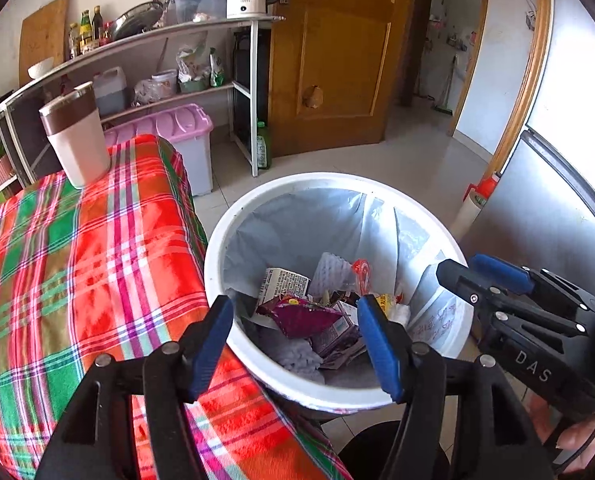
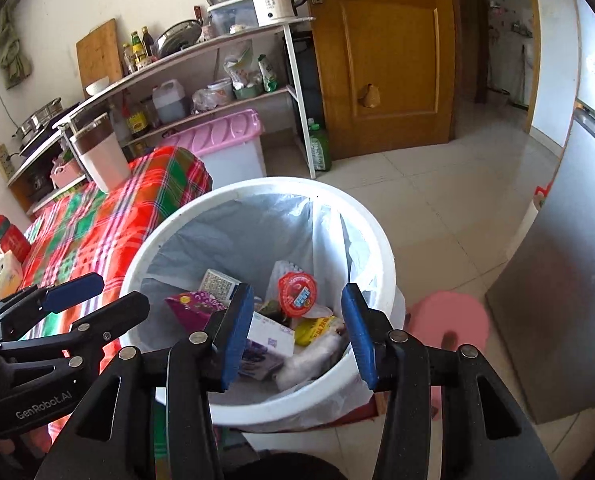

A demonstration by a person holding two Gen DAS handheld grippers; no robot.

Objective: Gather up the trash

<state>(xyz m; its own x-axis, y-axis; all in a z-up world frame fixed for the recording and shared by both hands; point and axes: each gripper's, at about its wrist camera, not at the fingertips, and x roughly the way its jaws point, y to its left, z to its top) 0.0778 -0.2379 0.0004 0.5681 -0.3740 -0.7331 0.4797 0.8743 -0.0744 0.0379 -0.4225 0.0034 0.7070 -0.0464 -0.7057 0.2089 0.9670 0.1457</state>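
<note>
- Hovering both claws over the white bin [image 1: 233, 236]: left gripper [image 1: 295, 344] and right gripper [image 2: 297, 334] parted, holding nothing.
- Wrappers [image 1: 301, 314] lie inside the bin (I'd withdraw upward, clear of its liner).

White round trash bin [image 1: 217, 248], lined with a pale plastic bag [image 1: 289, 220], upright on floor beside the plaid-covered desk; holds wrappers [image 1: 301, 316], cartons, a red-lidded cup [image 2: 299, 289].

Bin [image 2: 169, 236] base hidden — lower trash buried, pink stool [image 2: 449, 320] blurred, partly behind fingers.
</note>
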